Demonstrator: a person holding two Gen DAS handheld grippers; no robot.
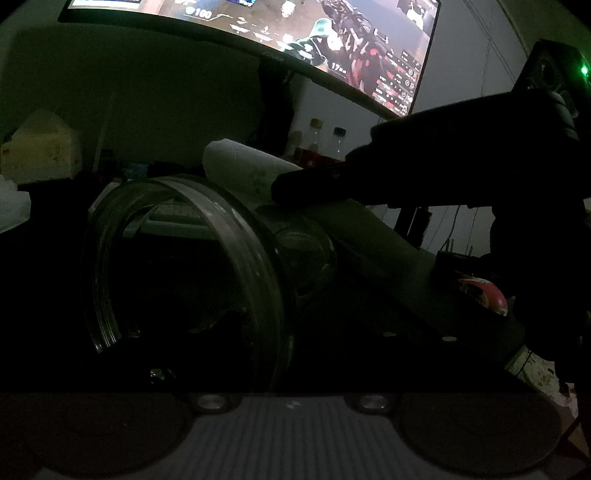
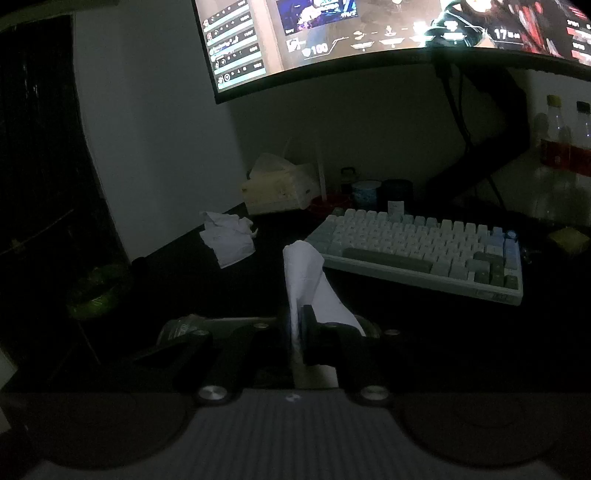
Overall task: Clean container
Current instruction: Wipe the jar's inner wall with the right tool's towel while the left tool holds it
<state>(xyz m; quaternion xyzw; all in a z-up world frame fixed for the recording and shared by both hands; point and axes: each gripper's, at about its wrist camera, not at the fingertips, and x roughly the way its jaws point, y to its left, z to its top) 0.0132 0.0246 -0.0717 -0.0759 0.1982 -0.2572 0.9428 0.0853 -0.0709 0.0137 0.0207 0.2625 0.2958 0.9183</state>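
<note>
Gripping a folded white tissue (image 2: 310, 280), the right tongs (image 2: 301, 332) are seen closed narrowly on it, the paper standing up between the fingers and leaning slightly right above the dark bench (image 2: 406, 332). In the left wrist view, a clear glass container (image 1: 184, 266) is shown lying on its side close to the camera, its round open rim turned toward the left; it appears to be carried by the left tongs (image 1: 229, 332), though the fingers are lost in shadow and their grip cannot be told with certainty. The right tongs are seen there as a dark shape (image 1: 406, 166) coming in from the right above the container, with the white tissue (image 1: 243, 166) at their tip, just behind the container's rim. A pale keyboard (image 2: 424, 251) is set on the bench to the right, a crumpled tissue (image 2: 229, 236) to the left, and a tissue box (image 2: 280, 188) behind it. A lit curved monitor (image 2: 369, 33) is mounted above, and bottles (image 2: 561, 147) are stood at the far right.
</note>
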